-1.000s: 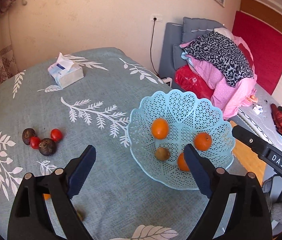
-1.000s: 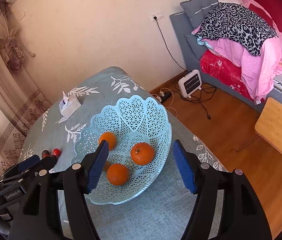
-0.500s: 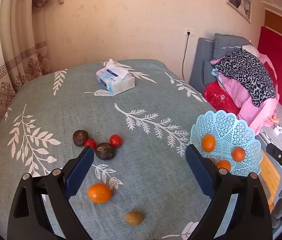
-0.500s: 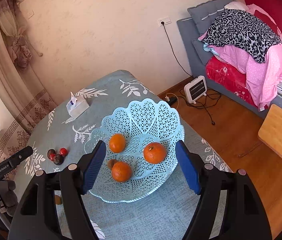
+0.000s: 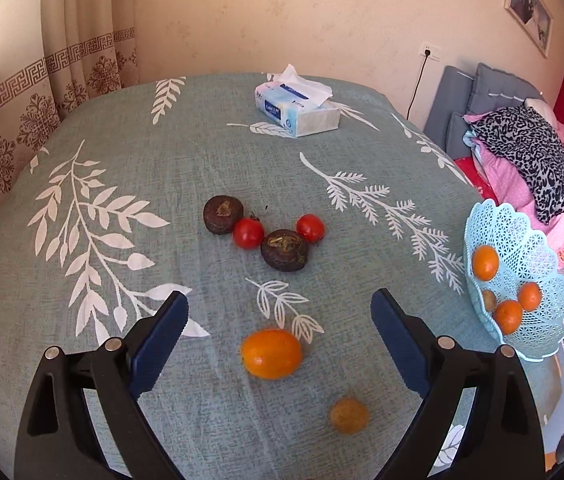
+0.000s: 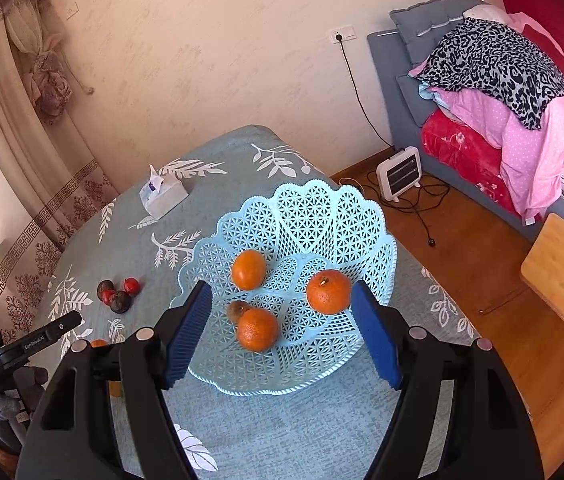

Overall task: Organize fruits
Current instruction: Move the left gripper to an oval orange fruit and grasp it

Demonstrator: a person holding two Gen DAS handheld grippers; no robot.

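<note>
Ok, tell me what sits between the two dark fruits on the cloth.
A red tomato sits between the upper dark fruit and the lower dark fruit, touching both. The left wrist view shows it best.

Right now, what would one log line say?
left gripper: open, over loose orange | right gripper: open, empty, above basket

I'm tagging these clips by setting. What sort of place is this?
Most likely a bedroom in a home: a bed stacked with folded bedding, a small space heater on the wood floor, and a cloth-covered table with a tissue box.
</note>
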